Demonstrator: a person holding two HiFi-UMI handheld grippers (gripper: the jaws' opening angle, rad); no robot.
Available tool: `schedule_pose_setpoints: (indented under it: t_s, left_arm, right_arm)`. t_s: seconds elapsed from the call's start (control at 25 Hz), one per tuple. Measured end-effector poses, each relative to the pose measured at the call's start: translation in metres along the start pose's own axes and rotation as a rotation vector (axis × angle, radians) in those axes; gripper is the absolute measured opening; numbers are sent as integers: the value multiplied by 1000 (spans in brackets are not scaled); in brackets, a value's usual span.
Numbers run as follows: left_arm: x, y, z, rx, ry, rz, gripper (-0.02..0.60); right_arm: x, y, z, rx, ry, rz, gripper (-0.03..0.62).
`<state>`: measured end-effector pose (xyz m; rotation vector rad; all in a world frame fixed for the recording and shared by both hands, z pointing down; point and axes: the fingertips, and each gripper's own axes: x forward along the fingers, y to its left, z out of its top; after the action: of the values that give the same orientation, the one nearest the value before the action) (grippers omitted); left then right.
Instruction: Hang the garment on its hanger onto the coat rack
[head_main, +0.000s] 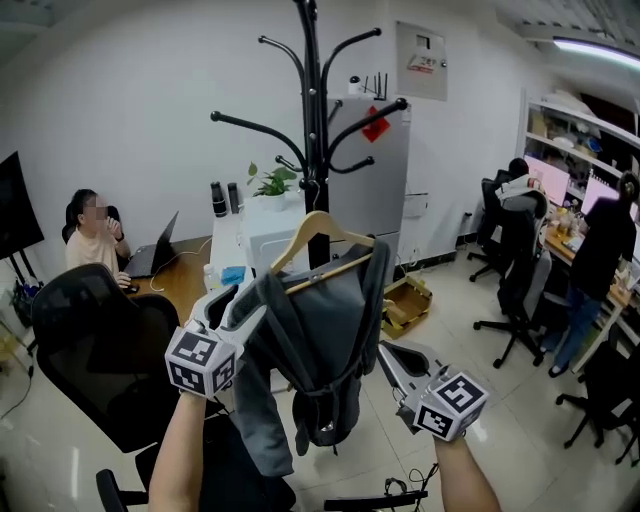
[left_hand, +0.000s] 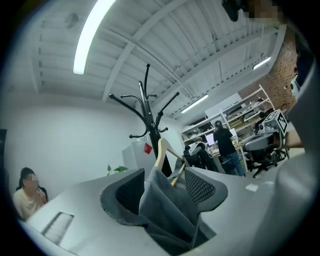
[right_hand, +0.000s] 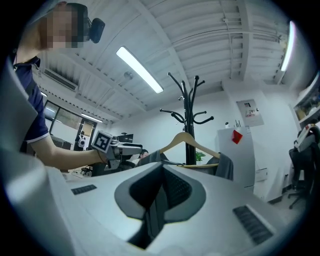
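A black coat rack (head_main: 312, 100) stands straight ahead. In front of its pole hangs a wooden hanger (head_main: 320, 228) carrying a dark grey garment (head_main: 320, 340); whether the hook rests on a branch I cannot tell. My left gripper (head_main: 232, 298) is at the garment's left shoulder. In the left gripper view its jaws (left_hand: 162, 185) stand wide open, with a fold of the garment (left_hand: 165, 210) lying loose between them. My right gripper (head_main: 385, 352) is at the garment's right edge. In the right gripper view (right_hand: 162, 167) it is shut on a thin strip of grey fabric, below the hanger (right_hand: 190, 140).
A black office chair (head_main: 100, 340) stands close on the left. Behind it a person sits at a desk (head_main: 95, 240). A white cabinet (head_main: 375, 190) is behind the rack, with a cardboard box (head_main: 405, 305) on the floor. More chairs (head_main: 515, 260) and people (head_main: 600, 260) are at right.
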<state>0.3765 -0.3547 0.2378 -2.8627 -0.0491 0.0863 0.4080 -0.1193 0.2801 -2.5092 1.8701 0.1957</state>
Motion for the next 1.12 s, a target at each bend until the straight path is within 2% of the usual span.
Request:
schedule_pose_setpoints:
  t_s: [0.12,0.28,0.36,0.44,0.6,0.64,0.92,1.12]
  left_arm:
    - [-22,-29,-17,-42,21,16,261]
    - [-41,-74,-45,-183,36,18,250]
    - [-45,-97,-50,-232,28,-12,209]
    - [-49,-116,-52,-262,21,-33,135]
    - [-45,-141,-54,-312,10,-21,14]
    - [-44,-147,-55,-321,14,-22,3]
    - [-27,-171,-55,-341,61,9,2]
    - [-20,-176,-57,-348,85,-12,2]
  right_arm:
    - [5,6,-9,17,12,35,0]
    - [3,10,-22,46,30,70,0]
    - [1,11,-25,58,28,86,0]
    - [-2,11,-28,67,29,99,0]
    - [-10,7,-34,74,37,114,0]
    - [-12,6,-36,82,38,115,0]
    - [-19,-2,-42,101,54,123,0]
    - [-16,-5,-43,90,66,127,0]
